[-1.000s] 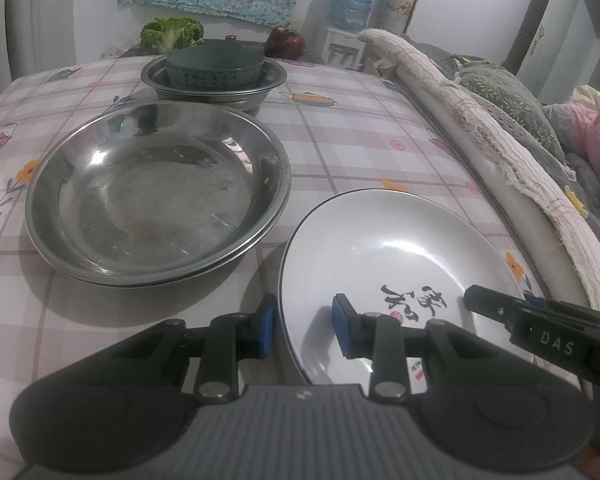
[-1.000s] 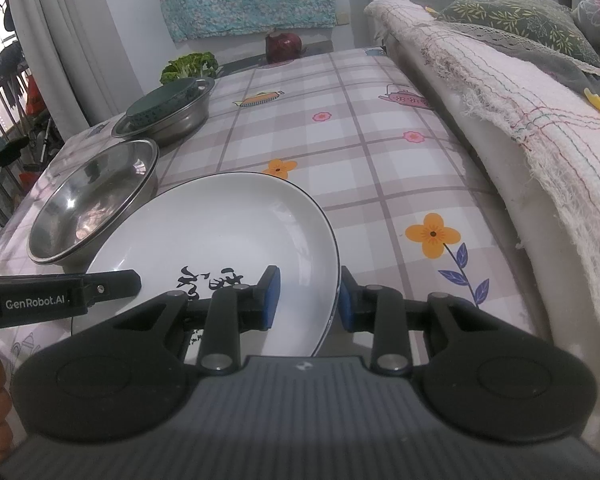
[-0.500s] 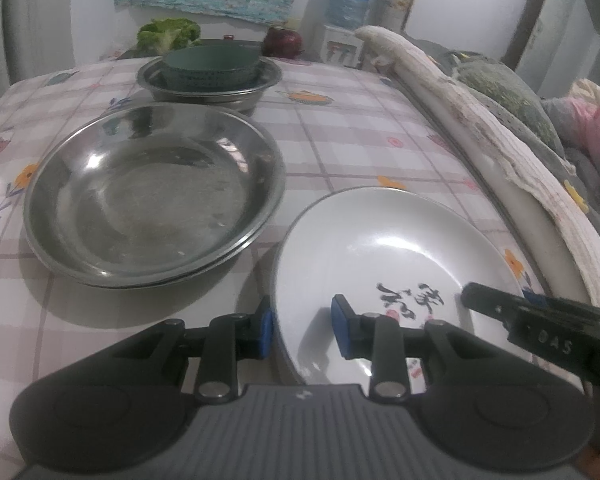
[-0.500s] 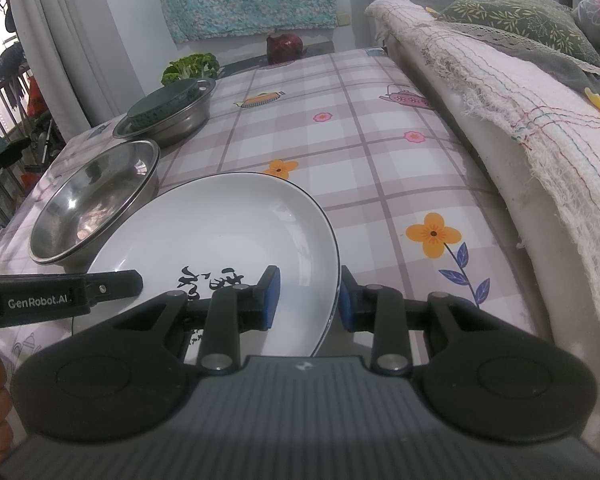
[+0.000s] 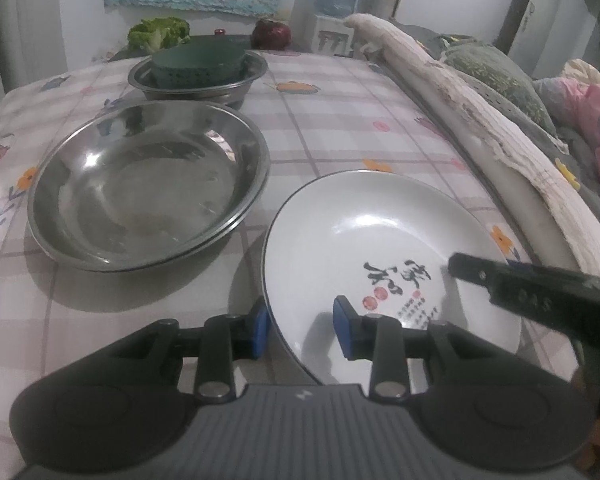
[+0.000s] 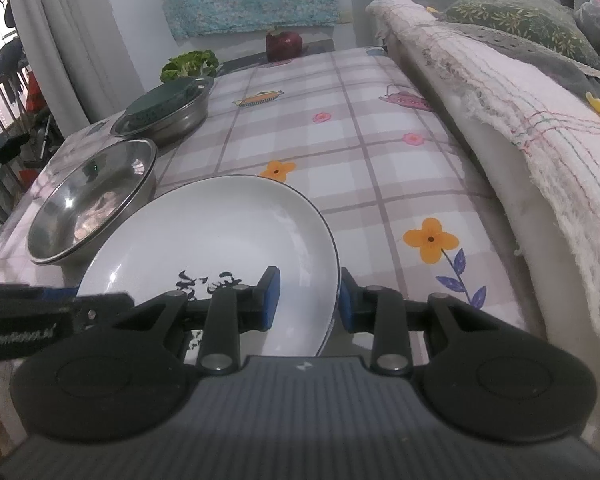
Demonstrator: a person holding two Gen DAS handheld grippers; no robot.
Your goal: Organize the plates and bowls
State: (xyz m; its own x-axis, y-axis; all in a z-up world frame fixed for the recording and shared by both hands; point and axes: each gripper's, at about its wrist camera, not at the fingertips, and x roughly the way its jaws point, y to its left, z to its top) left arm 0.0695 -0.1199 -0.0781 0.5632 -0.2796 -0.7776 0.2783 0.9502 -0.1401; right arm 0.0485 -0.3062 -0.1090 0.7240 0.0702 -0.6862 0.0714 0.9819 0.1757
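Note:
A white plate (image 5: 380, 236) with black calligraphy is held tilted above the tablecloth. My left gripper (image 5: 300, 330) grips its near left rim with one blue pad on each side. My right gripper (image 6: 308, 300) grips its near right rim (image 6: 334, 280) the same way. A wide steel bowl (image 5: 140, 184) sits to the plate's left, also in the right wrist view (image 6: 88, 200). Behind it a smaller steel bowl (image 5: 256, 72) holds a dark green bowl (image 5: 198, 62).
The table has a checked flowered cloth (image 6: 380, 152). A sofa edge under a white fringed blanket (image 6: 520, 112) runs along the right side. Green vegetables (image 5: 158, 34) and a red onion (image 5: 272, 34) lie at the far end.
The plate has lifted and tilted, its left rim rising. Both grippers have risen a little with it, and the view has shifted.

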